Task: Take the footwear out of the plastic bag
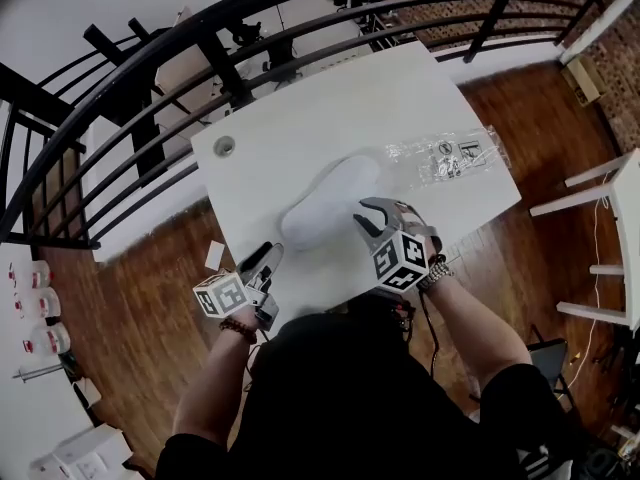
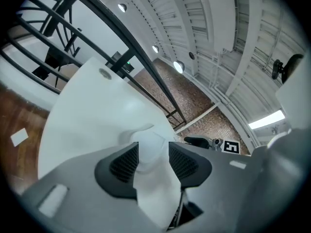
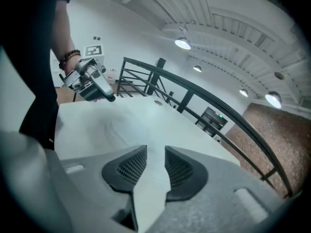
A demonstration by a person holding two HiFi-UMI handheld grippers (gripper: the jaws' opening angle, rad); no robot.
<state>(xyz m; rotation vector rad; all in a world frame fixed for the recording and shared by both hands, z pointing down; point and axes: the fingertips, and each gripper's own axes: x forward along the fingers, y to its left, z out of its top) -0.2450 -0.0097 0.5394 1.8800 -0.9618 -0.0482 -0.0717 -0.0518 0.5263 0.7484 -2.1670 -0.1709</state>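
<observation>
Nearest, at the near edge of the tabletop [image 1: 300, 108], toward its left corner: left gripper [image 1: 267, 258], jaws wide and clamping nothing. Pale near end of the footwear [image 1: 328, 200] lined up with the gap, pads not pressing on it. Just to the right, by the same near edge: right gripper [image 1: 370, 211], jaws moderately apart, only bare tabletop between them.

Beyond both, at mid-tabletop: the white footwear, lying flat, lengthwise toward the far right corner, no film visible over it. Farther on, near the right edge: the plastic bag [image 1: 448, 156], clear and flat, apart from the footwear, apparently empty.

Reads as the release at the end of the job, extraction likely done. To do it well:
- Leave both pairs of jaws parted while drawing back.
- Lift straight away from the footwear rather than dragging across it.
- Avoid snagging its soft rim with the left pads.
- Steer clear of the bag, probably light enough to slide off the right edge at a nudge.
- Check the bag for a second piece; print and glare make that hard to tell.
</observation>
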